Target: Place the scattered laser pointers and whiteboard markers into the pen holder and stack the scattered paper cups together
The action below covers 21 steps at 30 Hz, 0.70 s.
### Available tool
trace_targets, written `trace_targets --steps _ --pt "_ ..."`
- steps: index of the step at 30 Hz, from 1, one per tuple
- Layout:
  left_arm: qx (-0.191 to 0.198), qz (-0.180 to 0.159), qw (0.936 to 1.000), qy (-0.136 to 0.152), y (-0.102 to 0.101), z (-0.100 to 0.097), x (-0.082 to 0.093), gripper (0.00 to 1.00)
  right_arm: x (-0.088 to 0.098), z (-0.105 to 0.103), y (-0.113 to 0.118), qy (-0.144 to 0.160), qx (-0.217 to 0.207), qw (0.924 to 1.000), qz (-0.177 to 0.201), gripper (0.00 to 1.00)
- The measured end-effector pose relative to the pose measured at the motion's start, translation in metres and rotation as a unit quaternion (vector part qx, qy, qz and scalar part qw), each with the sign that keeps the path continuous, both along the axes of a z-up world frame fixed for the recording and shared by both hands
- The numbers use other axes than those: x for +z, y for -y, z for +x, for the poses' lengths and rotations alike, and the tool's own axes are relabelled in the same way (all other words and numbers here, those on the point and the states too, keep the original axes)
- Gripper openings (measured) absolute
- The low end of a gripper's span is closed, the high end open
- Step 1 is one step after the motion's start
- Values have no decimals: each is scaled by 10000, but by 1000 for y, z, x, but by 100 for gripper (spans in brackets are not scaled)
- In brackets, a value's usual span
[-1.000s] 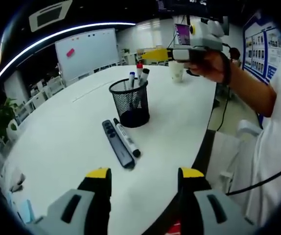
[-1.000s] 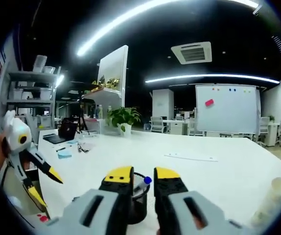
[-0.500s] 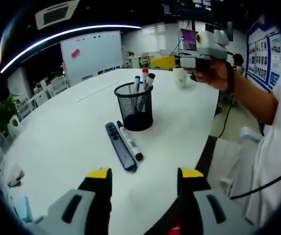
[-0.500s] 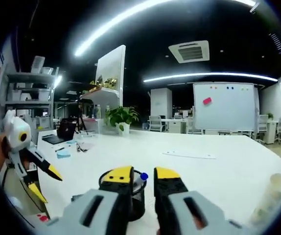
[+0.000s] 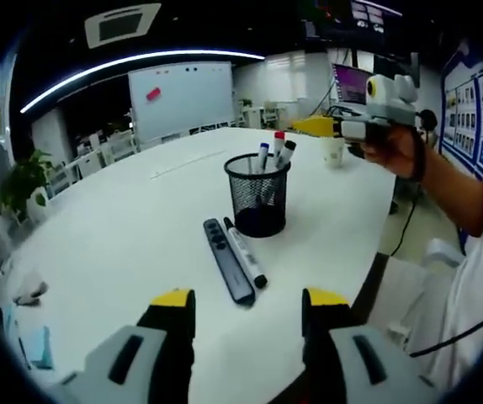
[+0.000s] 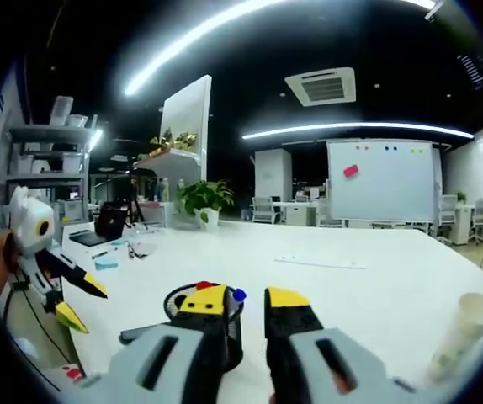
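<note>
Both tongs hover released: left tongs [image 5: 243, 305] low over the table [image 5: 124, 227], right tongs [image 6: 246, 301] above the pen holder [image 5: 257, 194]

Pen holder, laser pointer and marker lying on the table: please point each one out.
pen holder [image 5: 259, 200], left gripper view, on its mesh wall.
laser pointer [image 5: 228, 271], left gripper view, on its middle.
marker [image 5: 246, 263], left gripper view, on its white barrel.

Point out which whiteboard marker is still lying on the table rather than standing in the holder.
The white marker with black caps, lying flat beside the black laser pointer; the others stand upright in the mesh pen holder.
</note>
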<state>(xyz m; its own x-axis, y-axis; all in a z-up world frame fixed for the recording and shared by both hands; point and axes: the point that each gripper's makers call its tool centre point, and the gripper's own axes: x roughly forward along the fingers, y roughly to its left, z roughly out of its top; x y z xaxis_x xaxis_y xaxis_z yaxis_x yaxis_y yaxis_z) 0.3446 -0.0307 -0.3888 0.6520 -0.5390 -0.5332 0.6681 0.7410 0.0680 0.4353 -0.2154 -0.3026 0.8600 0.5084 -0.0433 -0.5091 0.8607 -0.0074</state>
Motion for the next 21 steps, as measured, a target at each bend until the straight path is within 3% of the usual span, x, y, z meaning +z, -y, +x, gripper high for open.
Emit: trace_targets --steps 11,21 --pt "155 97 9998 64 2 5 -8 49 -2 -1 4 -13 -40 10000 -6 17" --pt "475 -265 9985 107 2 11 -12 46 -1 -1 6 -15 -63 10000 -5 17"
